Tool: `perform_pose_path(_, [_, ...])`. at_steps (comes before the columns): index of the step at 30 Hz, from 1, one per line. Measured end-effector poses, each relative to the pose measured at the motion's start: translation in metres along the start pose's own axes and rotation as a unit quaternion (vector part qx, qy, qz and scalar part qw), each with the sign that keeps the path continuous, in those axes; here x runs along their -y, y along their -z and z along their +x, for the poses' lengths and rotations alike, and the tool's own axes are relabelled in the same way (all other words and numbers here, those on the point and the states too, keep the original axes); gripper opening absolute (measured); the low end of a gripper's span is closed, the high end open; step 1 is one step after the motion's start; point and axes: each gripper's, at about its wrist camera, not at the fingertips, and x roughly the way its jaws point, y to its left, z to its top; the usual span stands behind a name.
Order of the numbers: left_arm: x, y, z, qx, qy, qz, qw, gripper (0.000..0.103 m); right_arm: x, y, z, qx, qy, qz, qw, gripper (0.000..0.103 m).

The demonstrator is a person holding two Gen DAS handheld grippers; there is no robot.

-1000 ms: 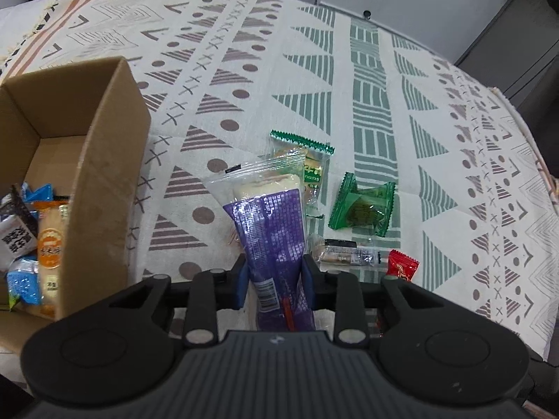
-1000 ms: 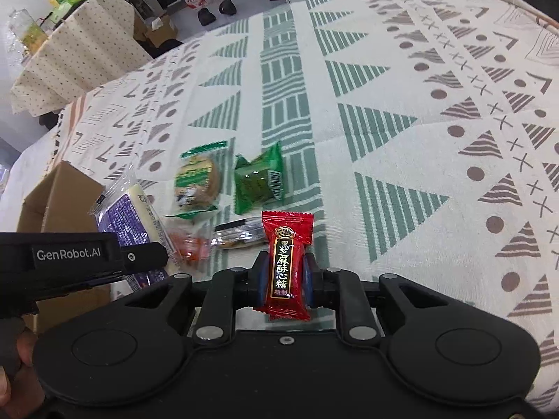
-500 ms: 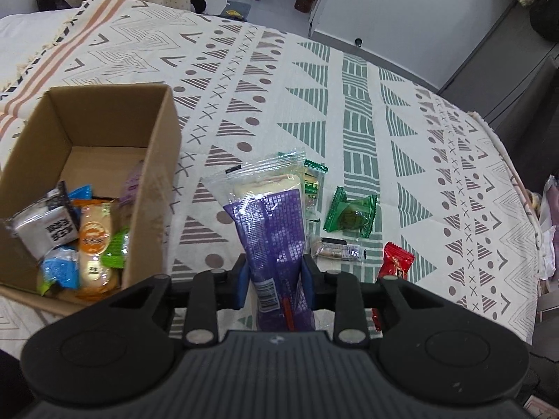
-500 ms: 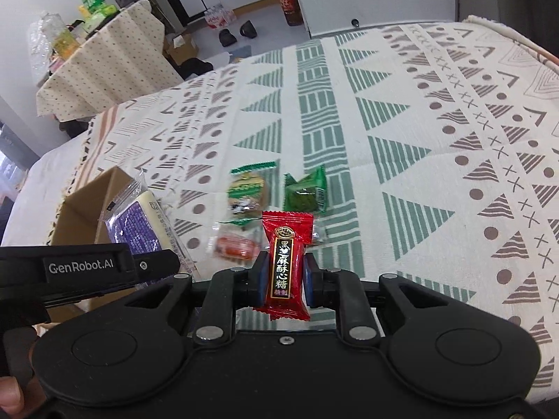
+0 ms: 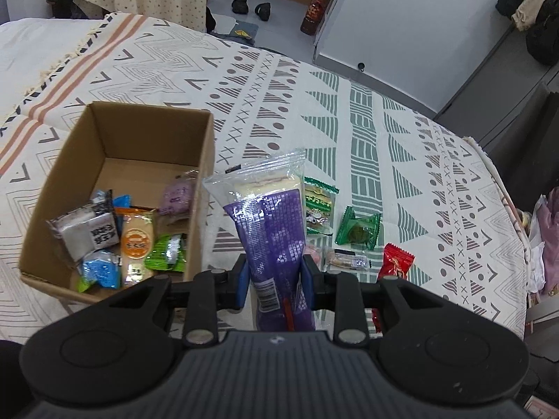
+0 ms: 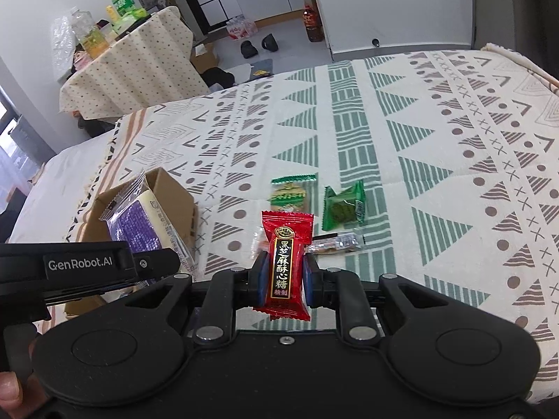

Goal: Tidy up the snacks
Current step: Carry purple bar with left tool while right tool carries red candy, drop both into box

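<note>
My left gripper (image 5: 274, 277) is shut on a long purple and clear snack packet (image 5: 270, 223), held upright above the cloth just right of the cardboard box (image 5: 206, 160). The same purple packet (image 6: 139, 220) shows in the right wrist view, in front of the box (image 6: 174, 195). The box holds several wrapped snacks (image 5: 136, 241). My right gripper (image 6: 284, 276) is shut on a red candy (image 6: 286, 262), lifted off the cloth. On the cloth lie a green-edged biscuit pack (image 6: 290, 193), a green candy (image 6: 344, 207) and a small clear-wrapped bar (image 6: 337, 242).
The patterned tablecloth (image 6: 436, 174) spreads wide to the right and far side. A second table (image 6: 132, 70) with bottles stands beyond, with shoes and a bottle on the floor. A thumb (image 6: 10, 392) shows at the lower left of the right wrist view.
Both grippers have risen and pulled back with their snacks. The left view now looks down into the box, which has come more toward the centre.
</note>
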Motion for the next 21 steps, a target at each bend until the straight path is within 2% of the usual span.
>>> perform_pose_path(21, [-0.057, -0.013, -0.038, 0.039, -0.008, -0.041, 0.9984, 0.029, -0.066, -0.003, -0.001, 0.016, -0.036, -0.043, 0.998, 0.020])
